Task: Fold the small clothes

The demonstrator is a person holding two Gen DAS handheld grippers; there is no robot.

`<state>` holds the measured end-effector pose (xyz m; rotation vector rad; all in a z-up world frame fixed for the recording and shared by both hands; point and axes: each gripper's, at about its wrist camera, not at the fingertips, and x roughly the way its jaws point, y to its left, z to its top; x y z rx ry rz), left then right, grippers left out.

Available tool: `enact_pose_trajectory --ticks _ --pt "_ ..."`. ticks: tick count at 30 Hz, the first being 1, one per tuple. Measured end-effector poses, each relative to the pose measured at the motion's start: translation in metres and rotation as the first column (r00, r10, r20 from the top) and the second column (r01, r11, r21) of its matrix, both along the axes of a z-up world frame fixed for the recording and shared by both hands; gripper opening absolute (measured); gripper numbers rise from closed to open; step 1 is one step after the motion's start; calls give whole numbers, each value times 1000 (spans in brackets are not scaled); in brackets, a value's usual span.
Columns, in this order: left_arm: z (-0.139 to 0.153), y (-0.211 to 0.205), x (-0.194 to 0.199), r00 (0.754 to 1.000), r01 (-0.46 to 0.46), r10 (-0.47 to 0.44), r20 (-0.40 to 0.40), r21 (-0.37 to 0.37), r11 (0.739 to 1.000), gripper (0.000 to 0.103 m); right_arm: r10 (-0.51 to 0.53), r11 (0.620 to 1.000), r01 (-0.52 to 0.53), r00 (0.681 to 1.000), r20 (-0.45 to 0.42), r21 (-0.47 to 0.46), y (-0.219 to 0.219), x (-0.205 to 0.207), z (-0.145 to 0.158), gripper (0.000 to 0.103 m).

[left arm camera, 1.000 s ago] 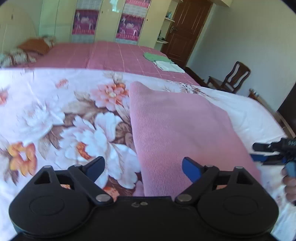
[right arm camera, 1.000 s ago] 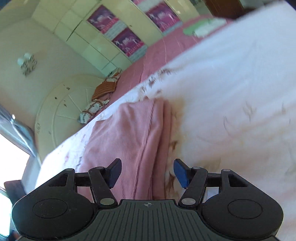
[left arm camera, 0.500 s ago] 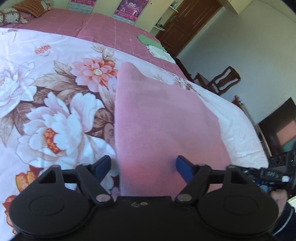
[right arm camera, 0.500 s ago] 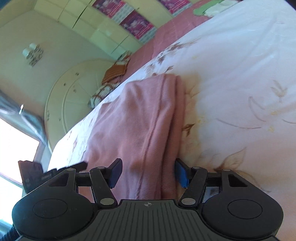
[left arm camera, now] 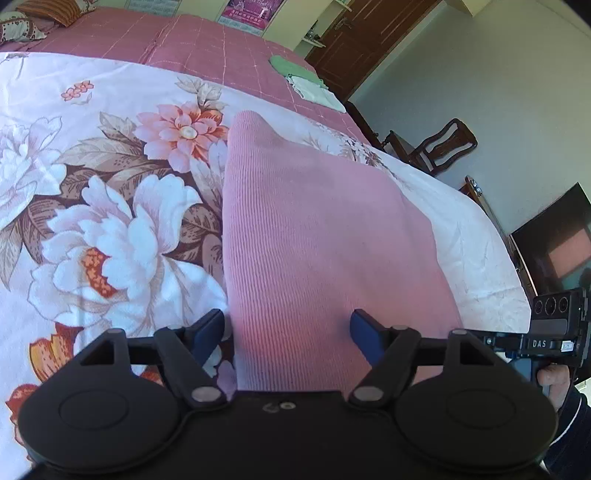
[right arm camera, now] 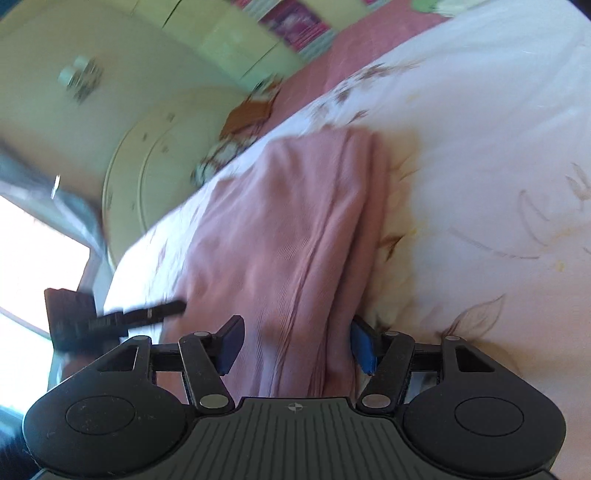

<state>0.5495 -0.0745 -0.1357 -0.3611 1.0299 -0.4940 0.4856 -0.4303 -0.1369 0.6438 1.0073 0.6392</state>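
Both closer in, pink cloth [left arm camera: 317, 236] between left gripper [left arm camera: 286, 334] fingers, spread wide

Floral sheet [left arm camera: 110, 221], wooden chair [left arm camera: 439, 147], brown door [left arm camera: 365, 40].

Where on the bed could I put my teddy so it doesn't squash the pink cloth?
There is bare flowered sheet left of the pink cloth, between its long edge and the pillows. More bare white sheet lies to its right, toward the chair. The near end is crowded: the left claw and right claw straddle the cloth.
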Motion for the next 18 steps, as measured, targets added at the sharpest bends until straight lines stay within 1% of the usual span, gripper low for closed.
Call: enact_pose_trajectory --ticks 1,3,4,5,6,7,8,9,10,11,13,14,15,16,18 --pt "-1 0 2 1000 -5 5 -6 -3 1000 78 -3 1000 3 1000 14 -14 0 0 1 61" --pt "-1 -6 5 1000 -13 13 1 10 1000 80 -67 998 67 998 -2 21 -4 6 -3 61" --pt "0 -13 6 1000 -10 10 11 35 999 81 -103 994 103 995 -8 40 -4 11 -7 58" --pt "1 -21 5 1000 -3 1 31 69 998 80 -129 990 129 992 -10 50 0 14 -9 58" --pt "3 -30 4 999 4 -10 52 106 994 76 -140 989 141 990 -4 50 6 15 -10 58" --pt "4 -37 3 997 -1 -9 71 144 990 74 -145 989 144 989 17 26 14 15 -8 57" --pt "4 -42 3 997 -10 -2 79 154 988 71 -143 989 145 988 55 -39 25 13 -2 56" --pt "5 -45 3 996 -19 5 85 163 986 66 -139 983 148 986 87 -110 34 11 4 45" --pt "6 -49 2 995 -22 5 95 178 984 61 -128 970 151 983 129 -193 46 7 9 41" --pt "8 -52 1 994 -21 1 107 189 982 57 -124 959 158 980 155 -236 54 4 11 40" --pt "13 -58 -2 990 -16 -17 138 234 972 46 -123 942 173 975 183 -286 63 -1 14 36" --pt "17 -62 -5 987 -12 -30 156 263 965 43 -127 935 182 973 192 -304 67 -3 15 34" --pt "21 -66 -8 984 -11 -42 174 292 956 39 -130 929 190 971 200 -318 72 -4 17 31" --pt "24 -69 -10 981 -11 -50 186 314 949 36 -130 922 196 969 211 -333 76 -7 19 27" --pt "31 -76 -14 976 -8 -68 207 347 938 34 -123 909 202 966 229 -365 81 -10 24 24"
